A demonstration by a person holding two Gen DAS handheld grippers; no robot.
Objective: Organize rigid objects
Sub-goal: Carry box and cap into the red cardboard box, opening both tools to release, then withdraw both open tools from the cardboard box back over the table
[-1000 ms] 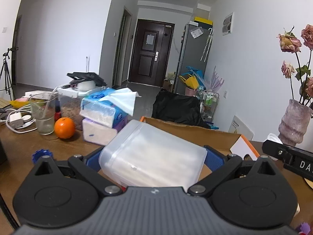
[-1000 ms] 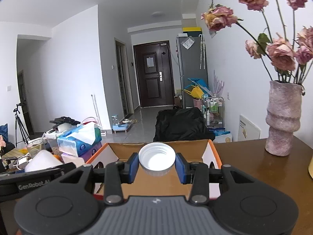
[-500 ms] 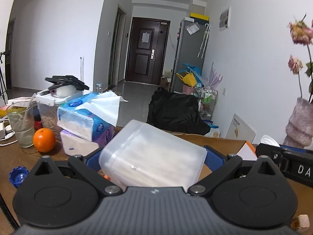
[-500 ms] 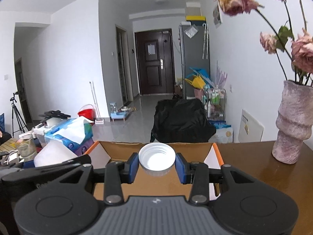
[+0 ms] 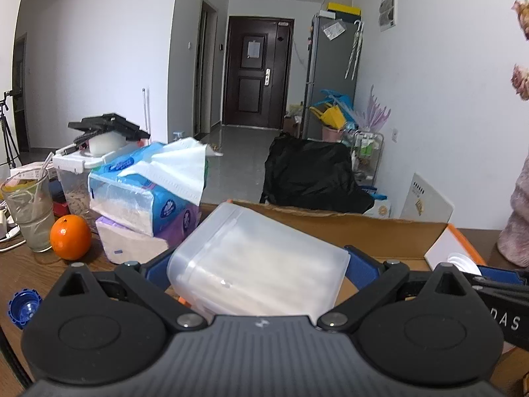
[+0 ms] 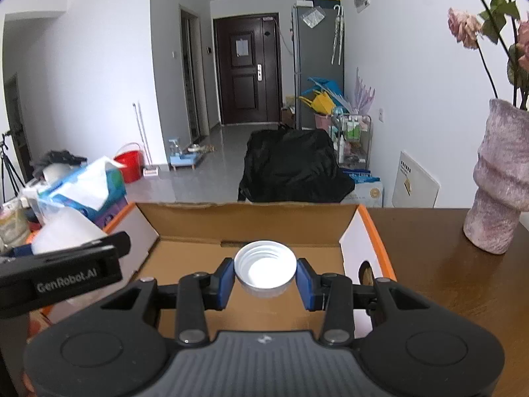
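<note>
My left gripper (image 5: 261,263) is shut on a translucent plastic container (image 5: 254,261), tilted, which fills the gap between its blue pads just before the open cardboard box (image 5: 380,228). In the right wrist view my right gripper (image 6: 265,276) is shut on a white bottle cap (image 6: 265,273), held open side up above the inside of the cardboard box (image 6: 251,221). The left gripper and its container (image 6: 66,231) show at the left of that view, beside the box's left flap. The right gripper with the cap (image 5: 463,263) appears at the right edge of the left wrist view.
Stacked tissue packs (image 5: 148,198), an orange (image 5: 70,237), a glass (image 5: 28,211), a lidded food tub (image 5: 77,178) and a blue cap (image 5: 24,304) crowd the wooden table at left. A pink vase with dried flowers (image 6: 499,182) stands right of the box. A black bag (image 6: 291,168) lies beyond the table.
Both grippers have moved forward and a little down toward the box, each keeping its grip. The box interior now lies open under the cap, and the vase has slid toward the right edge.
</note>
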